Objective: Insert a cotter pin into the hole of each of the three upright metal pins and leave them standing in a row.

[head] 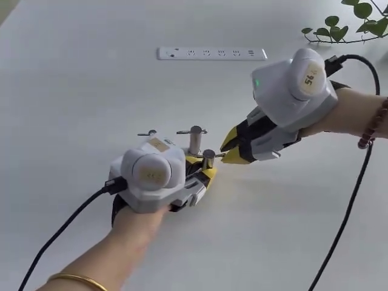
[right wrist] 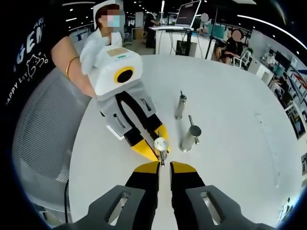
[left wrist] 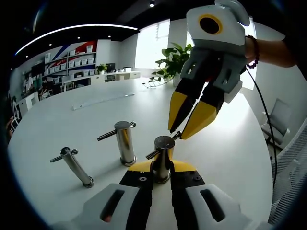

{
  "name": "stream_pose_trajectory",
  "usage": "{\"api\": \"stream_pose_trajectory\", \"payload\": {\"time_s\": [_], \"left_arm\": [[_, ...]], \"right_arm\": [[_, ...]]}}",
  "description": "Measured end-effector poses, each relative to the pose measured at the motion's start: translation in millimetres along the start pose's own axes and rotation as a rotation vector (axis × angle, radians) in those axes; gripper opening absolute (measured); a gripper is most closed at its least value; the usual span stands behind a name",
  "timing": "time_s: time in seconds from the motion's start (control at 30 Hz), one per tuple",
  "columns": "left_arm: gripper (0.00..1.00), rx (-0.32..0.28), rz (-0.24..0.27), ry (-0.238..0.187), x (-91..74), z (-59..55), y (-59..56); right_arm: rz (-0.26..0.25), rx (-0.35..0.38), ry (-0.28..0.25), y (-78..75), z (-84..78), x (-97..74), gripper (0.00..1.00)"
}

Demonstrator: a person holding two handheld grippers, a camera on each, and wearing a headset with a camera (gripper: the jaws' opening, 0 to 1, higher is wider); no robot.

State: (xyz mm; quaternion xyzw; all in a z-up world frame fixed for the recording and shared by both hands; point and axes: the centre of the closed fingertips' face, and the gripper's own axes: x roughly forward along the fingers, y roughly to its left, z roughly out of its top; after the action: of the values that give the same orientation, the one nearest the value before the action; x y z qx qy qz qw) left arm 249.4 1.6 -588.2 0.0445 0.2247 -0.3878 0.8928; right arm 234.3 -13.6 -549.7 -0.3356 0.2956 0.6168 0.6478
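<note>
The left gripper (left wrist: pixel 163 167) clamps the near pin (left wrist: pixel 162 155) low; the right gripper (left wrist: pixel 178 134) pinches a cotter (left wrist: pixel 151 155) at this pin's head. The mid pin (head: pixel 195 140) and far pin (head: pixel 151 133) stand just behind it, bare table (head: pixel 254 242) in front.

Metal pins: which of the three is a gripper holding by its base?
The front pin: the left gripper clamps its base between yellow jaw tips. The middle pin and far pin stand free, touched by no gripper.

The left gripper (head: pixel 203 168), forearm reaching up from below, has its jaws clamped on a metal pin (left wrist: pixel 163 158). The right gripper (head: pixel 229 153) slants in opposite, tips pinching a cotter pin (left wrist: pixel 151 155)
</note>
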Motion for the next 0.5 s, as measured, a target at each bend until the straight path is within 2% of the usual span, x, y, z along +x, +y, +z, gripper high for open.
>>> {"api": "stream_pose_trajectory", "payload": {"time_s": [0.07,0.5], "left_arm": [[0.11,-0.006,0.0,0.0,0.3,-0.1,0.0],[0.12,-0.024,-0.005,-0.002,1.0,-1.6,0.2]], "right_arm": [[0.0,-0.014,0.002,1.7,-0.1,-0.3,0.0],[0.01,-0.025,-0.007,2.9,5.8,6.5,0.0]]}}
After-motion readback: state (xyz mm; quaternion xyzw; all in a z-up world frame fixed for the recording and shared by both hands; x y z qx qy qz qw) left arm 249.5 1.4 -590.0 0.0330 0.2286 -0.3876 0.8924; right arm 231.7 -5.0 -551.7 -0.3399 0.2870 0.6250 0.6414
